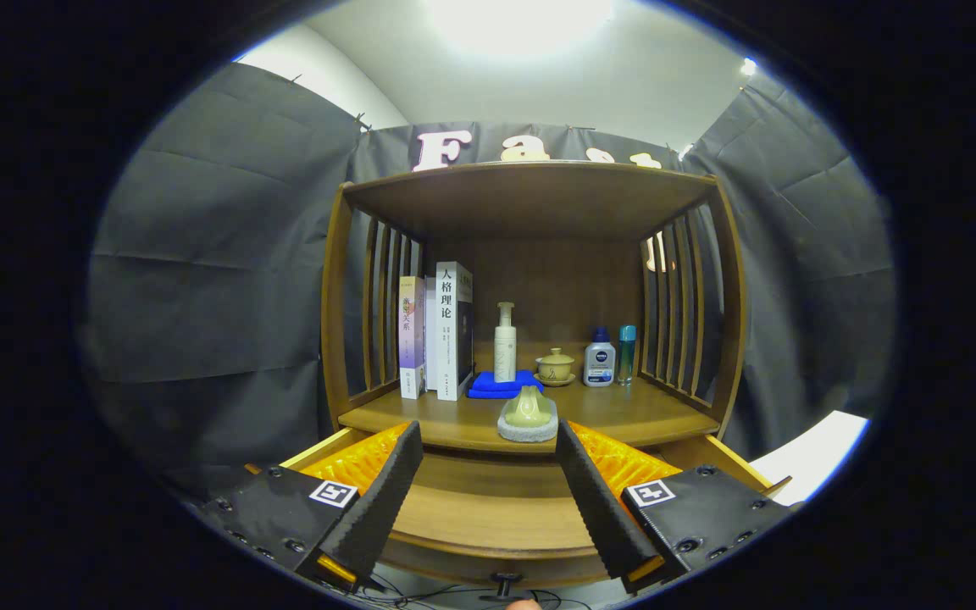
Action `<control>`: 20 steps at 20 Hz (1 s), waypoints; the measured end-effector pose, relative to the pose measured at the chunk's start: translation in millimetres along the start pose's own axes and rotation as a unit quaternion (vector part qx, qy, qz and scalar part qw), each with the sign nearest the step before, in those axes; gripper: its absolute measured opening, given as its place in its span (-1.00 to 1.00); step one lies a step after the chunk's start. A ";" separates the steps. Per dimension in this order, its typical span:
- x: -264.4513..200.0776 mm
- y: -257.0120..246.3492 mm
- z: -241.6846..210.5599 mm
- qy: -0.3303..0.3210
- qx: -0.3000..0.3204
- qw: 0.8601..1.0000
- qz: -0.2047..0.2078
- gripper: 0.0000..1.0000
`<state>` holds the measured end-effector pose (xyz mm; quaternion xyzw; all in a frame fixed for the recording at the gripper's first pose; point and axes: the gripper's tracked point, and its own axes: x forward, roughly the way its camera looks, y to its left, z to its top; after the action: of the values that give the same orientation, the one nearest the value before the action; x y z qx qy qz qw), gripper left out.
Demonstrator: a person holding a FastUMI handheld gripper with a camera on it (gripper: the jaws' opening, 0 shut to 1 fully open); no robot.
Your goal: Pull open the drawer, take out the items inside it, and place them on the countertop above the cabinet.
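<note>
Jaws of the gripper (488,500) stand wide apart, holding nothing, poised above the pulled-out drawer (488,517), whose bare wooden floor shows between the fingers. Its knob (502,583) sits at 6 o'clock, below the front edge. At 12 o'clock from the jaws, on the front edge of the desk (623,419), rests a small green lidded vessel (529,408) on a grey pad (527,430). Beyond it lie a blue cloth (492,385) bearing a pump bottle (505,343), and a lidded teacup (555,366). Upright books (437,335) stand at 11 o'clock; two bottles (609,356) at 1 o'clock. Open desk surface remains right of the vessel, bounded by slatted side walls (679,305).
</note>
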<state>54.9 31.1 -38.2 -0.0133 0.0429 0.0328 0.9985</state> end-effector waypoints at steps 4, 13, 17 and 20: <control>-23.2 -2.8 -29.1 0.006 -0.008 1.000 -0.003 0.99; -63.6 1.5 -81.0 0.012 -0.014 1.000 0.000 0.99; -68.3 -5.0 -107.1 0.032 -0.013 0.999 -0.011 0.99; -67.2 -10.9 -129.1 0.044 -0.014 0.999 -0.020 1.00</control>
<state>-22.1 12.1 -160.7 -0.0291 0.0858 0.0132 0.9958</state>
